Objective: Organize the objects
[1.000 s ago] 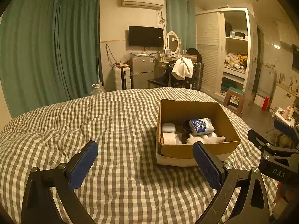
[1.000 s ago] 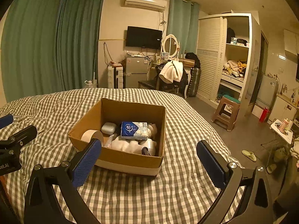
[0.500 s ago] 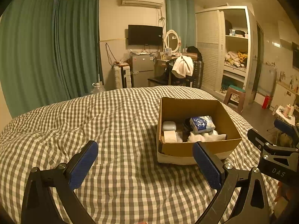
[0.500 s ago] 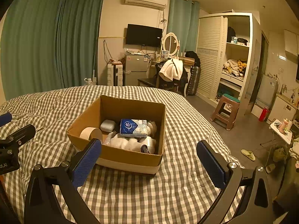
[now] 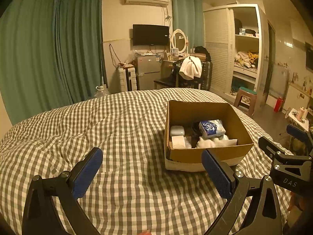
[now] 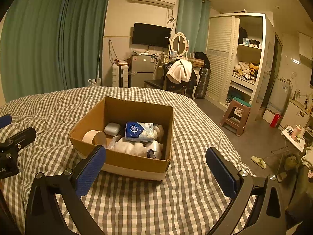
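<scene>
An open cardboard box [image 6: 125, 160] sits on the bed [image 6: 185, 195], on a grey-and-white checked cover, toward the side nearest the wardrobe. Inside it lie a blue-and-white tissue pack [image 6: 139, 131] resting on top of white soft things [image 6: 131, 146], a small pale rounded case [image 6: 112, 128] near the far left corner, and a roll of tan tape [image 6: 94, 138] standing on edge against the left wall. In the left view the same box [image 5: 207, 156] shows the tissue pack [image 5: 211, 128] and the case [image 5: 177, 130] beside it. The right claw [image 6: 154, 166] hangs just in front of the box with its 2 blue-padded fingers spread wide, gripping nothing; its left finger overlaps the box's near wall in the picture. The left claw [image 5: 151, 171] is also spread wide and empty, held over the bare cover to the left of the box. Beyond the bed stand green curtains [image 6: 49, 39], a wall television [image 6: 151, 34], a small fridge [image 6: 142, 70] and a brown stool [image 6: 235, 115].
</scene>
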`<state>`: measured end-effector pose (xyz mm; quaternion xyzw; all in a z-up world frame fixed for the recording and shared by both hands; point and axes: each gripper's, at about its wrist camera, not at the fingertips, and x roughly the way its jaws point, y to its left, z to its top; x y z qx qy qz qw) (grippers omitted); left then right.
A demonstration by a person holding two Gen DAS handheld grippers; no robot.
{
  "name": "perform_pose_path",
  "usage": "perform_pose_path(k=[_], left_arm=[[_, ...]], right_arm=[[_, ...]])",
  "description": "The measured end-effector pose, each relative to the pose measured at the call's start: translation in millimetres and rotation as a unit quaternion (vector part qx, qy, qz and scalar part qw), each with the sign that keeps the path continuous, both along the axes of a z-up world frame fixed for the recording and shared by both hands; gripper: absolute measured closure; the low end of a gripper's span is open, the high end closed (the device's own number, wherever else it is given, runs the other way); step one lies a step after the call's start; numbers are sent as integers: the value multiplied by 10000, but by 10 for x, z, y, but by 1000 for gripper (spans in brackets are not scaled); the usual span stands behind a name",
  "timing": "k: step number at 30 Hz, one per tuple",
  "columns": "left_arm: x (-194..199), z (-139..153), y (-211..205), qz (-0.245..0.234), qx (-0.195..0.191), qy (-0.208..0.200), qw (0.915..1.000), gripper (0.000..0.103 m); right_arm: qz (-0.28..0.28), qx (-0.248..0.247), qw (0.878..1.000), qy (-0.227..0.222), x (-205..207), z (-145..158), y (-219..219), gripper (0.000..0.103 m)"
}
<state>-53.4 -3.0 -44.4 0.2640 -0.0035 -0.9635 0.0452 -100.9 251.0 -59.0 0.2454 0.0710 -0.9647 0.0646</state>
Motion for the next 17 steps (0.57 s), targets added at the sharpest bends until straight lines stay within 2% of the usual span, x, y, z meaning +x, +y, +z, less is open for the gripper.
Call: perform_pose_path(k=[17], left_arm=[[3,-34,15,69,-214,1,9997,0]], right_arm=[[2,81,9999,-85,-39,-63,-52,1]])
